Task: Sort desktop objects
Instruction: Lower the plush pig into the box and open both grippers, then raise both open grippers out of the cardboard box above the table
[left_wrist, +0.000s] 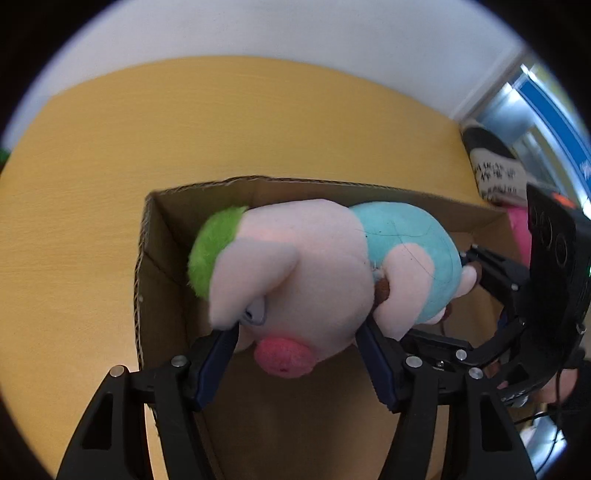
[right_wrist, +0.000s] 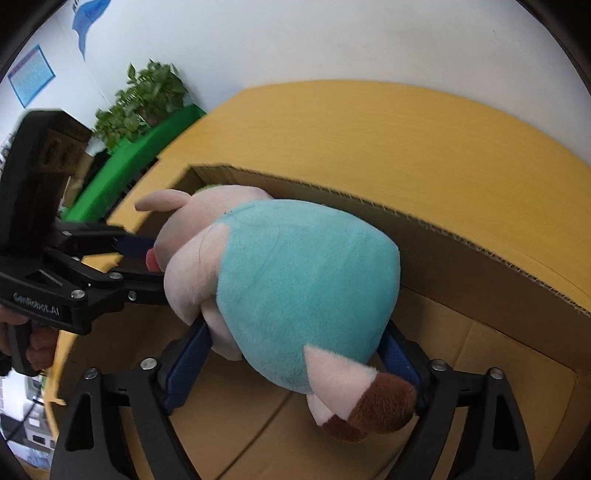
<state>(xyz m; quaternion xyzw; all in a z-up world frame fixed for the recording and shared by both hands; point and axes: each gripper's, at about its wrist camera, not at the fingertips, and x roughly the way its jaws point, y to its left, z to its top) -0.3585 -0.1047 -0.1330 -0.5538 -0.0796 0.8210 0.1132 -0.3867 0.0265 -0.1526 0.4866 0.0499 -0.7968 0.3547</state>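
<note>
Both clamped on one plush pig (left_wrist: 295, 269): left gripper (left_wrist: 295, 354) pinching the head, right gripper (right_wrist: 295, 354) squeezing the teal belly. Hanging between the jaws, over the cardboard box (left_wrist: 369, 195) beyond. Risky if released unevenly: soft, likely to swing and snag the rim.

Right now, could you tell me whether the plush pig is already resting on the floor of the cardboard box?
No, the plush pig hangs above the cardboard box, clamped between the right gripper and the left gripper.
</note>
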